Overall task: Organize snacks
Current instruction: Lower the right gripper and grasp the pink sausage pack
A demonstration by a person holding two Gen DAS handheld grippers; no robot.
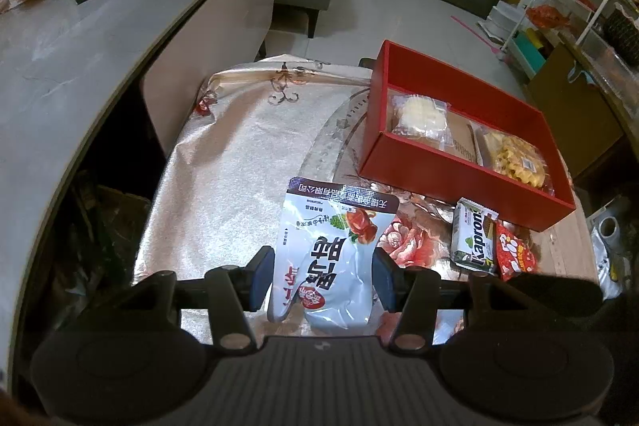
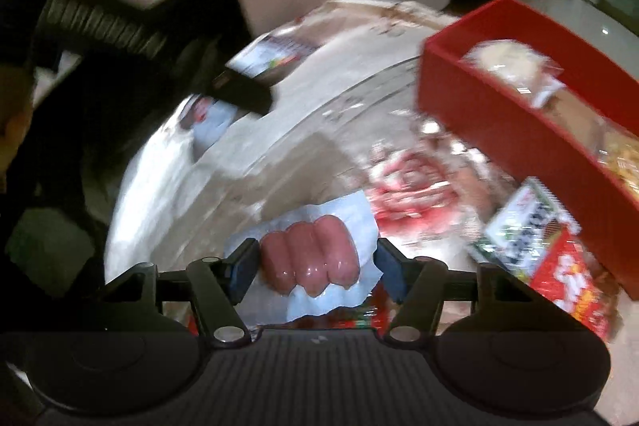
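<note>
A pale blue and white foil snack pouch (image 1: 333, 250) printed with a crab picture is pinched between the blue pads of the left gripper (image 1: 323, 276), above a silvery floral tablecloth (image 1: 239, 162). A clear vacuum pack of three pink sausages (image 2: 309, 256) is clamped between the pads of the right gripper (image 2: 315, 268); that view is blurred. An open red cardboard box (image 1: 415, 70) is set at the cloth's far right, and a clear-wrapped pale pastry (image 1: 423, 114) and a bag of yellow twisted snacks (image 1: 515, 156) are seen inside it. Just beside its near wall, a green and white wafer packet (image 1: 473, 240) and a red patterned snack bag (image 1: 515, 254) are laid touching each other.
</note>
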